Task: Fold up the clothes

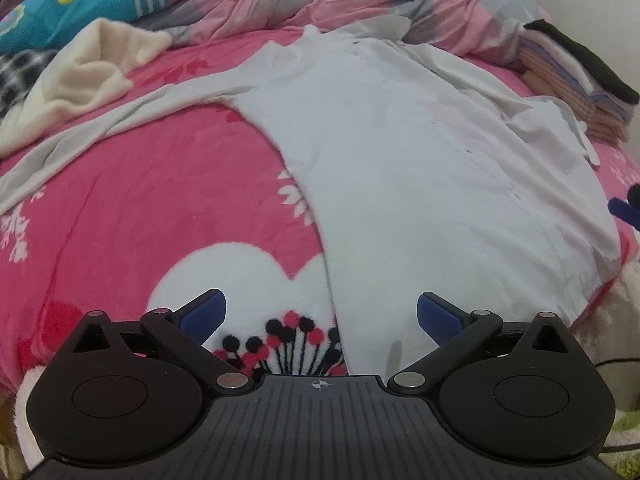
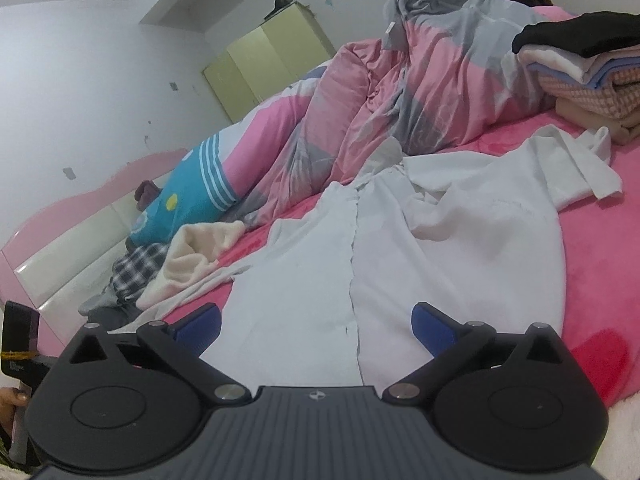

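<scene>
A white long-sleeved shirt (image 1: 400, 160) lies spread on the pink bed cover, front up, its left sleeve stretched out to the left and its right sleeve bunched near the far right. In the right wrist view the same white shirt (image 2: 400, 248) runs away from me with its button line up the middle. My left gripper (image 1: 321, 315) is open above the shirt's near hem edge, nothing between its blue pads. My right gripper (image 2: 316, 322) is open too, hovering over the shirt's lower part, holding nothing.
A stack of folded clothes (image 1: 576, 92) sits at the far right, also seen as the folded stack (image 2: 588, 64). A cream garment (image 1: 88, 68) and a checked one (image 2: 136, 268) lie at the left. A rumpled pink-grey quilt (image 2: 400, 92) fills the back. The pink bed cover (image 1: 140, 220) lies under everything.
</scene>
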{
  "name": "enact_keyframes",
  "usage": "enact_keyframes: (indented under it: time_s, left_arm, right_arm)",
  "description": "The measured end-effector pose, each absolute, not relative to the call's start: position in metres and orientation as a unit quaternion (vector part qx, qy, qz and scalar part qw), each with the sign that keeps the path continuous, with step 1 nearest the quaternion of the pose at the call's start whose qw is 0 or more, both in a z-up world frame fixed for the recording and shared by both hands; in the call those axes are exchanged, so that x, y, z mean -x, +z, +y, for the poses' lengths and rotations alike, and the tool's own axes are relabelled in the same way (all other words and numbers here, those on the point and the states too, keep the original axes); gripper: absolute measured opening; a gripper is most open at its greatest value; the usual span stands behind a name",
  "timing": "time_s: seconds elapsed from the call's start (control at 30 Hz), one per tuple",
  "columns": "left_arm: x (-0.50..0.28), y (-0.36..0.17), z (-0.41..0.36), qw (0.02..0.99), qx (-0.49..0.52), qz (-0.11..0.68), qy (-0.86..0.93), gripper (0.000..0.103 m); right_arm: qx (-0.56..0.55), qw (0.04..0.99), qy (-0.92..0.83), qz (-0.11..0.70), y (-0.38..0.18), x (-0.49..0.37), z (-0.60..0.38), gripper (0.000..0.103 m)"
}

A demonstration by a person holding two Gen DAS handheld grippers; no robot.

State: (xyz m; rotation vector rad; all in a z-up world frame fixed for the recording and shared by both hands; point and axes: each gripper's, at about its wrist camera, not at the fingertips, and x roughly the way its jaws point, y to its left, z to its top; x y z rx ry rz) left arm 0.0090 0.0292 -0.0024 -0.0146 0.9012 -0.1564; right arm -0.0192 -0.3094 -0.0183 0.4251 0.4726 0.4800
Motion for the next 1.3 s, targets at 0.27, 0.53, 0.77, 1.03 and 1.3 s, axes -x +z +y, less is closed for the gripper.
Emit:
enact_keyframes:
  time_s: [0.27, 0.53, 0.77, 1.03, 1.3]
  left_arm:
    - [-0.011, -0.004, 0.035, 0.896, 0.034, 0.439, -0.063, 0.103]
    - [-0.011, -0.001, 0.042, 0.904, 0.066, 0.416, -0.069, 0.103]
    - [-0.005, 0.010, 0.070, 0.918, 0.128, 0.371, -0.058, 0.103]
    - [0.012, 0.034, 0.153, 0.936, 0.185, 0.299, 0.012, 0.103]
    - [0.003, 0.042, 0.237, 0.939, 0.102, 0.276, 0.177, 0.102]
  right_arm:
    - [-0.178, 0.925, 0.234, 0.239, -0.023, 0.020, -0.298, 0.103]
    - [-0.145, 0.931, 0.235, 0.239, -0.021, 0.022, -0.286, 0.103]
    - [-0.141, 0.930, 0.249, 0.230, -0.011, 0.020, -0.278, 0.103]
    - [-0.160, 0.907, 0.314, 0.229, 0.026, -0.005, -0.244, 0.103]
    - [-0.157, 0.889, 0.352, 0.249, 0.040, -0.039, -0.179, 0.103]
